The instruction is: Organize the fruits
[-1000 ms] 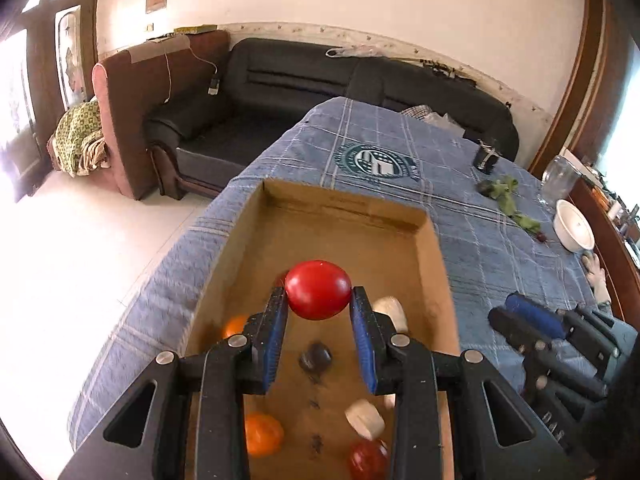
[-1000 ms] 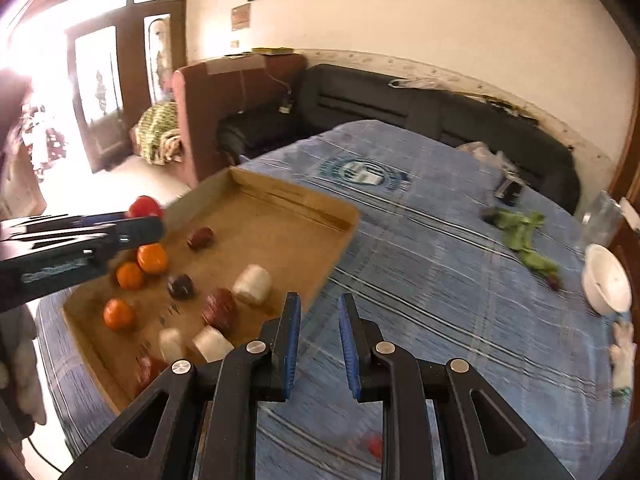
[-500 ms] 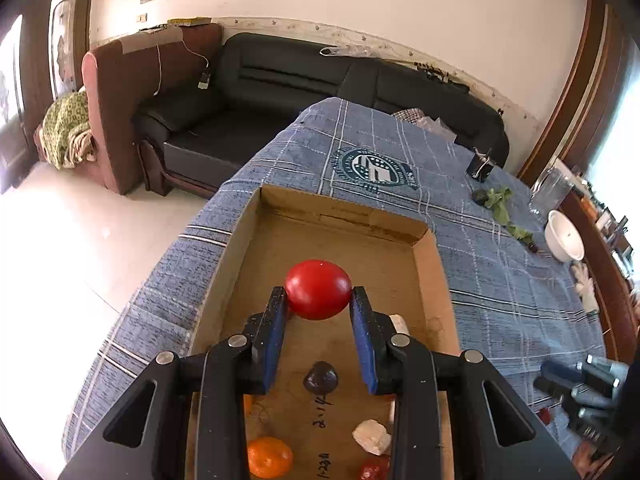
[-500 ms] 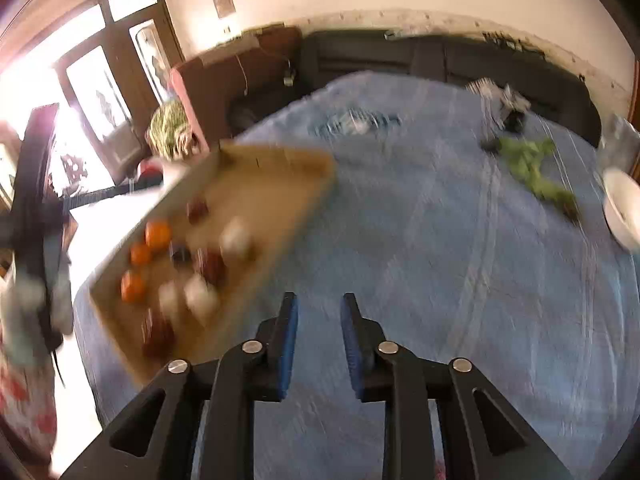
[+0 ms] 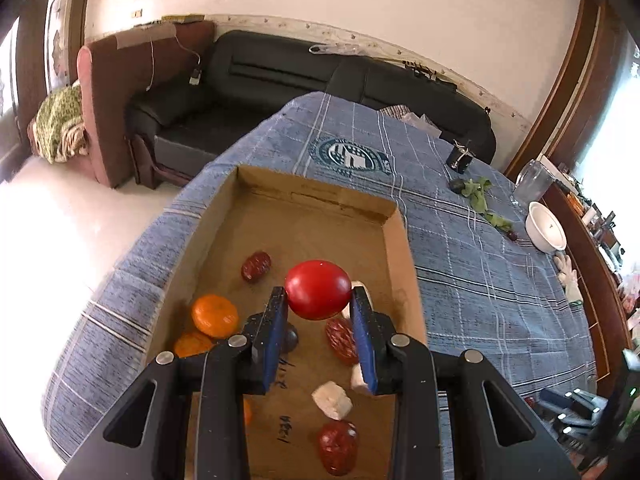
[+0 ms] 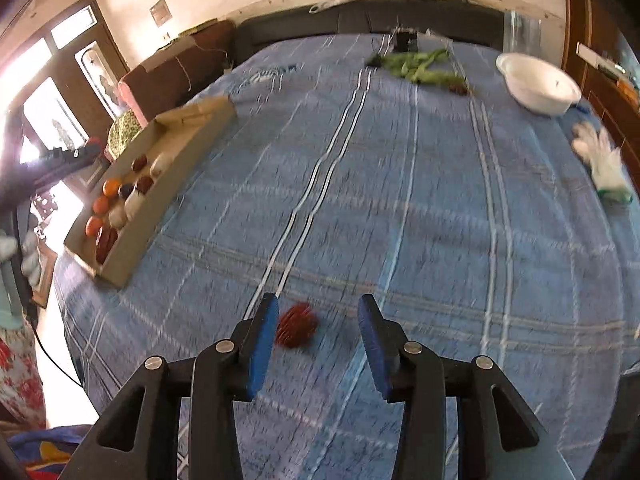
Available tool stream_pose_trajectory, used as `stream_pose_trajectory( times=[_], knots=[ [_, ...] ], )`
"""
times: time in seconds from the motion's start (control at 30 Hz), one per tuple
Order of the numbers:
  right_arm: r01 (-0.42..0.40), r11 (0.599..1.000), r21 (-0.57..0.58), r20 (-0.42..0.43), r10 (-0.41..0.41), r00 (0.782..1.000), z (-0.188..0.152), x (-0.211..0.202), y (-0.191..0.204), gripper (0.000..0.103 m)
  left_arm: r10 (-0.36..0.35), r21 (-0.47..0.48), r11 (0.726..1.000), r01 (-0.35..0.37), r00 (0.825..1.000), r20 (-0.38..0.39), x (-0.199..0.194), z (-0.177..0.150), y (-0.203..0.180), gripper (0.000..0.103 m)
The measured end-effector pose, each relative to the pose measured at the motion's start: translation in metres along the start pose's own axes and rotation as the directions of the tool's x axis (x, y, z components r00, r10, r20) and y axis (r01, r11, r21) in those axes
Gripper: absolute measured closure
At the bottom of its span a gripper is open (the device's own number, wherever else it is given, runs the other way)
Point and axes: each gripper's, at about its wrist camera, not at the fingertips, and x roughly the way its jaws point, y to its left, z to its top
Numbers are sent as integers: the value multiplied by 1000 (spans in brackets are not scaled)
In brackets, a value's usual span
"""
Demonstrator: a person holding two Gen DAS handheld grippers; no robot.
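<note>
Red and glossy, tomato [image 5: 318,289] pinched between blue pads of left gripper [image 5: 319,312], hanging above middle of cardboard box [image 5: 400,240] at left end of blue checked cloth [image 6: 420,208]. Step in hand, by the look of it: dropping tomato among fruit already lying on box floor, oranges [image 5: 214,316] and dark red ridged pieces [image 5: 338,446] included. Next move likely calls for lowering toward bare cardboard further in, then parting the jaws gently to avoid rolling.

Right gripper [image 6: 319,330] spread wide and empty, low over cloth, with ridged red fruit [image 6: 297,325] lying between its fingers, nearer the left one, not yet grasped. Closing calls for centring first.

Right view smeared by motion; kind of ridged fruit hard to settle. White lumps [image 5: 332,400] in box unidentifiable. Near edge of box hidden behind left gripper body.
</note>
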Motion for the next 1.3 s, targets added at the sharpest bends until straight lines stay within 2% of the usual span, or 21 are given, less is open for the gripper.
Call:
stream_pose_trajectory(
  times=[0.13,0.2,0.23,0.27,0.43,0.57,0.7,0.8,0.87,1.0,1.17,1.3],
  knots=[
    [28,999,-41,-13,-29,999,-1,14,14,58,-1,20,1000,1,1000,-8,-3,-6,-10,72],
    [65,996,-66,-15,-66,998,-4,19,19,63,8,32,999,-9,1000,2,-8,-8,-11,72],
    [77,994,-77,-7,-78,997,-5,19,18,72,14,32,999,-14,1000,6,-10,-8,-11,72],
    [76,994,-82,-9,-77,997,-5,19,19,74,20,30,999,-20,1000,10,-11,-8,-9,72],
    [65,994,-84,18,-63,998,2,15,25,74,31,13,999,-31,1000,4,-7,-1,3,72],
    [1,995,-95,37,2,999,37,14,45,74,41,24,999,-40,999,-18,7,17,9,72],
    [-78,986,-150,76,90,993,86,20,89,73,73,24,997,-72,996,-46,28,44,20,72],
    [-100,971,-216,96,123,988,124,40,131,73,84,6,996,-84,992,-89,50,58,30,72],
    [-122,965,-234,81,144,986,143,60,153,73,82,-9,996,-84,989,-123,67,67,35,72],
    [-93,959,-267,51,111,993,171,107,185,73,77,-43,995,-87,978,-192,103,78,47,72],
    [-41,953,-300,9,46,999,180,152,203,73,77,-69,993,-97,967,-244,136,82,57,72],
    [-33,957,-287,-18,29,999,182,172,198,73,74,-62,994,-92,965,-253,147,81,56,72]
  ],
)
